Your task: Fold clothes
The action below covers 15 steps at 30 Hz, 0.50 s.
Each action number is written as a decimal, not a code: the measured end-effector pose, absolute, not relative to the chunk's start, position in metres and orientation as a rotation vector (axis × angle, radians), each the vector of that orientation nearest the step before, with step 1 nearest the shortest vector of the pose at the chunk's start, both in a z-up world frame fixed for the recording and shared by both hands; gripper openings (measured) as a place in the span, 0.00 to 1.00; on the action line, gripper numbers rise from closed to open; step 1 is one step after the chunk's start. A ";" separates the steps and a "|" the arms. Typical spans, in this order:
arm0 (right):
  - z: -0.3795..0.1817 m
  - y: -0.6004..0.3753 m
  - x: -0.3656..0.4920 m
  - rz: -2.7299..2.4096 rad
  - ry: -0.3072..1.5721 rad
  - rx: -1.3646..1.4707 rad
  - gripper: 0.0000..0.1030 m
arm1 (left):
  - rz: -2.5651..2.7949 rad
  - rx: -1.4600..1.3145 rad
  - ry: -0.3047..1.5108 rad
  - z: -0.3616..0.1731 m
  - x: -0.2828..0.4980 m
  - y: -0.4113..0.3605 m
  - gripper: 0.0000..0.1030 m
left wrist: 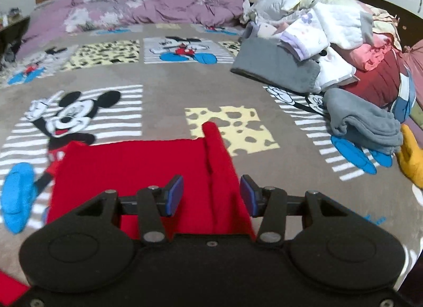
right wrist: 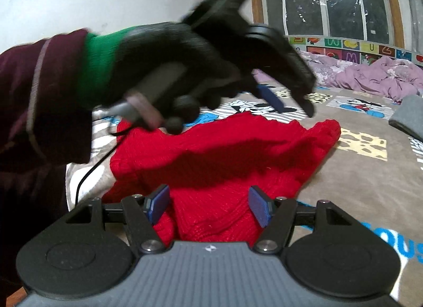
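The red knitted sweater (right wrist: 224, 153) lies on the bed (left wrist: 169, 90) near its front edge. The right hand-held gripper (right wrist: 208, 206) hovers part-open, empty, straddling a raised fold (the nearer one); the left hand-held gripper (left wrist: 211, 196) likewise gapes over the sleeve strip running straight away.

A red knit garment (right wrist: 224, 153) lies partly folded and rumpled on the cartoon-print bed cover (left wrist: 169, 90), one edge raised.

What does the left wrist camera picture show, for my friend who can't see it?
A red sweater lies on a cartoon-mouse blanket, with the open left hand-held gripper above it. Piled clothes sit on the right.
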State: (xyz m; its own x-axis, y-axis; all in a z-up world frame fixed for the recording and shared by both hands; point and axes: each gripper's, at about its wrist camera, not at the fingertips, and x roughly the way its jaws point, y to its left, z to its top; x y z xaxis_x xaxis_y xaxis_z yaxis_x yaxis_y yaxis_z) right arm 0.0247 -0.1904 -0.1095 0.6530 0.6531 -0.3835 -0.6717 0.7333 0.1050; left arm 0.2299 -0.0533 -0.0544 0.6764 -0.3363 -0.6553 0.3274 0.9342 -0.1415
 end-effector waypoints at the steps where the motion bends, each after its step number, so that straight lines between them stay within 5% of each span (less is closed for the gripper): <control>1: -0.110 -0.190 0.025 0.755 0.420 -0.046 0.64 | -0.373 -0.018 0.744 -0.055 0.235 -0.055 0.45; 12: -0.116 -0.189 0.029 0.795 0.475 -0.024 0.66 | -0.361 -0.060 0.813 -0.078 0.290 -0.077 0.33; 15: -0.121 -0.184 0.027 0.802 0.498 -0.063 0.67 | -0.337 -0.054 0.814 -0.085 0.295 -0.081 0.11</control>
